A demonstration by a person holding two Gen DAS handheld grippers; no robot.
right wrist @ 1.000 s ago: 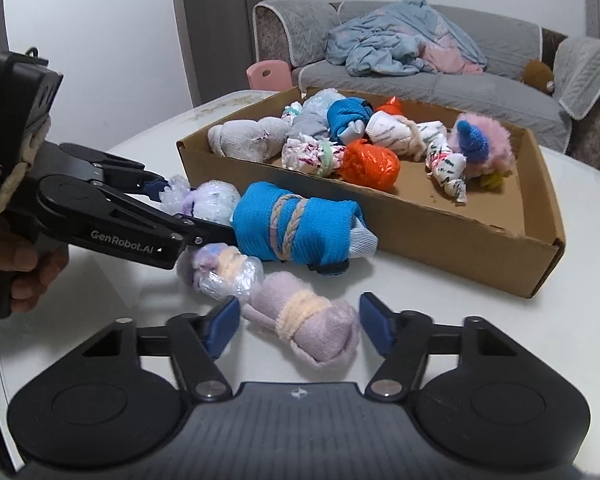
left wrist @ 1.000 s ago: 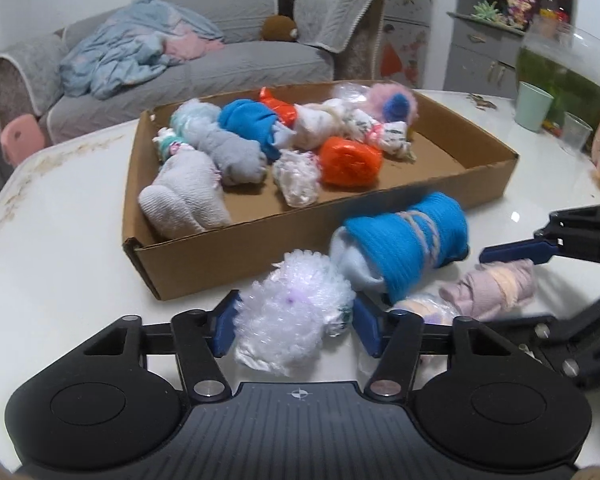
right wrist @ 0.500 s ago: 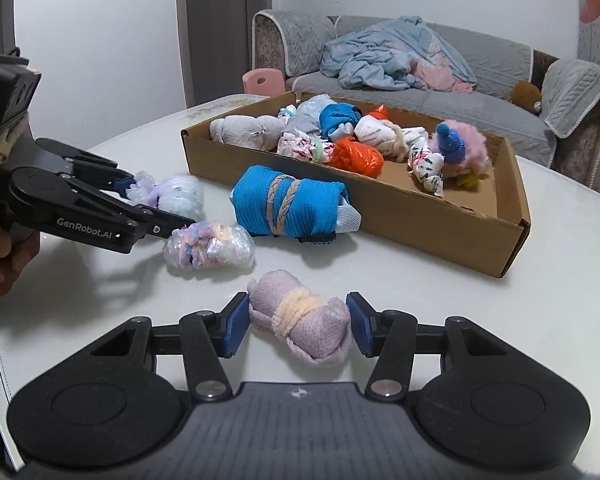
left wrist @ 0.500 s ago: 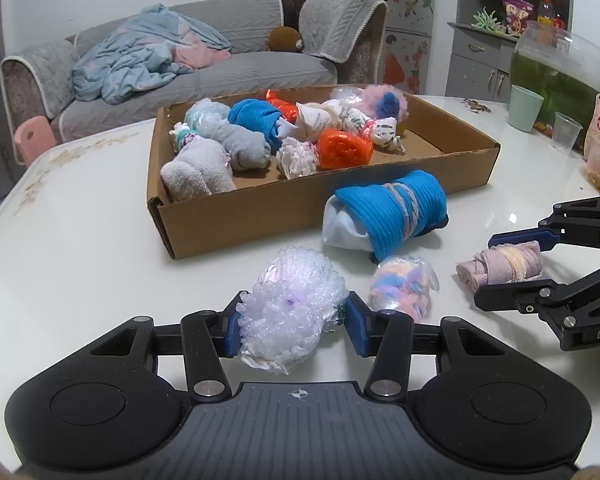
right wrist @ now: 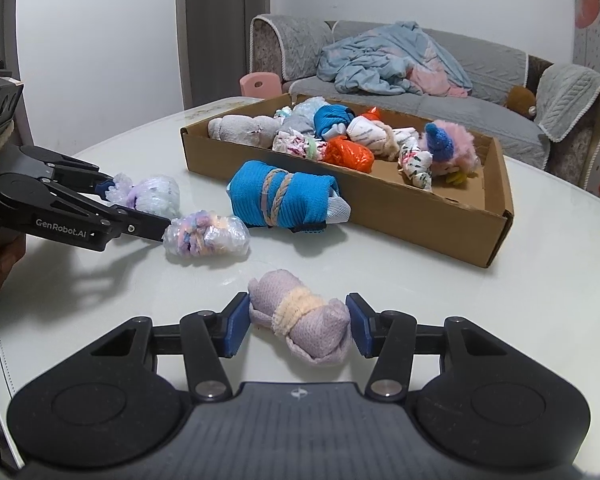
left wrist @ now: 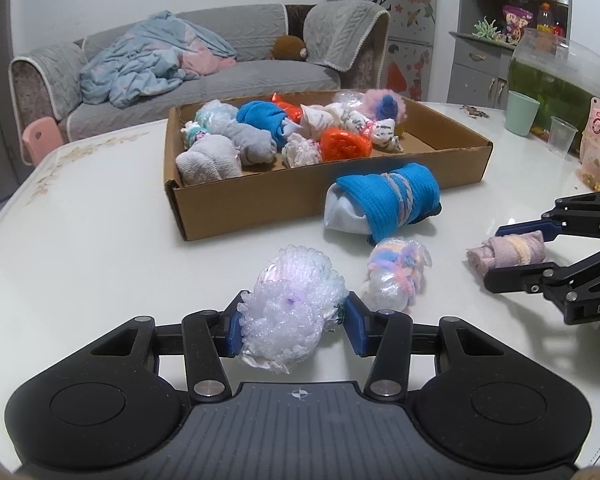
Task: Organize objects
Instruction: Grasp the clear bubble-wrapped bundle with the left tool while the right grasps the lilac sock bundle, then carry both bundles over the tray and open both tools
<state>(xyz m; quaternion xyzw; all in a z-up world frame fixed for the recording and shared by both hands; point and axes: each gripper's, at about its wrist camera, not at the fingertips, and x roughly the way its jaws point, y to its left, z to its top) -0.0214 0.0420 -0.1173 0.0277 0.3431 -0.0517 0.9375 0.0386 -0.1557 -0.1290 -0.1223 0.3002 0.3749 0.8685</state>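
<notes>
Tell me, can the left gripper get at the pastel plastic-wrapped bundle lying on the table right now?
Probably not yet: the left gripper is already closed on the white bubble-wrap bundle. The pastel bundle lies just to its right with nothing over it, so the path is free once it lets go.

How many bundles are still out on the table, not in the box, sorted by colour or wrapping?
Blue bundle: 1
Lilac bundle: 1, between the right gripper's pads
White bubble-wrap bundle: 1, between the left gripper's pads
Clear-wrapped pastel bundle: 1
Total: 4
</notes>
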